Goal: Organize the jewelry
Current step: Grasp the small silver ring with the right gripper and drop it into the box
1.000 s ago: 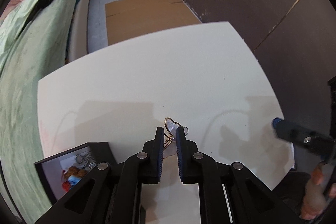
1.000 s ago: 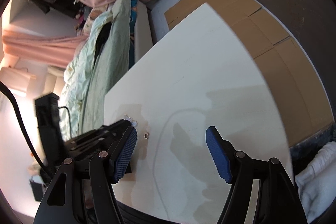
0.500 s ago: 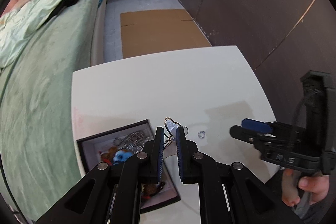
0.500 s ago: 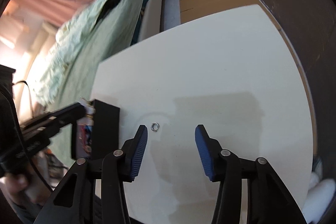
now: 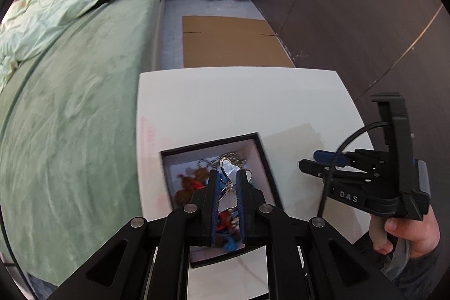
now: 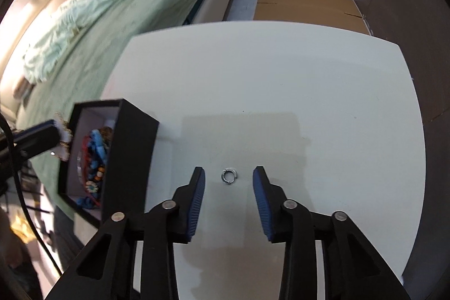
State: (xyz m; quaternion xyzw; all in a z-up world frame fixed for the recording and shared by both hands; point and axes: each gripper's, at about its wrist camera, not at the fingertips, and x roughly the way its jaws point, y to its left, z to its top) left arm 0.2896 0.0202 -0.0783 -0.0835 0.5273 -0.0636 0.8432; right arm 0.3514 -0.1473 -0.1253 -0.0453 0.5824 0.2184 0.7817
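Observation:
My left gripper (image 5: 227, 176) is shut on a thin silver and gold wire piece of jewelry (image 5: 228, 162) and holds it over the open black box (image 5: 260, 144). The box has a white lining and holds several colourful beaded pieces (image 5: 194, 184). In the right wrist view the same box (image 6: 132, 137) stands at the left of the white table (image 6: 281, 75). A small silver ring (image 6: 229, 176) lies flat on that table. My right gripper (image 6: 228, 179) points down at it with one finger on each side. Its jaws are closing and the pads are not touching the ring.
A bed with a green cover (image 5: 70, 103) runs along the table's left edge. Flattened cardboard (image 5: 225, 41) lies on the floor beyond the table, beside a dark wall (image 5: 351, 18). A person's hand (image 5: 407, 232) grips the right tool's handle.
The left gripper has carried the jewelry piece from over bare table to above the box. The right gripper has rolled upright, narrowed its jaws, and now has the ring between its fingers.

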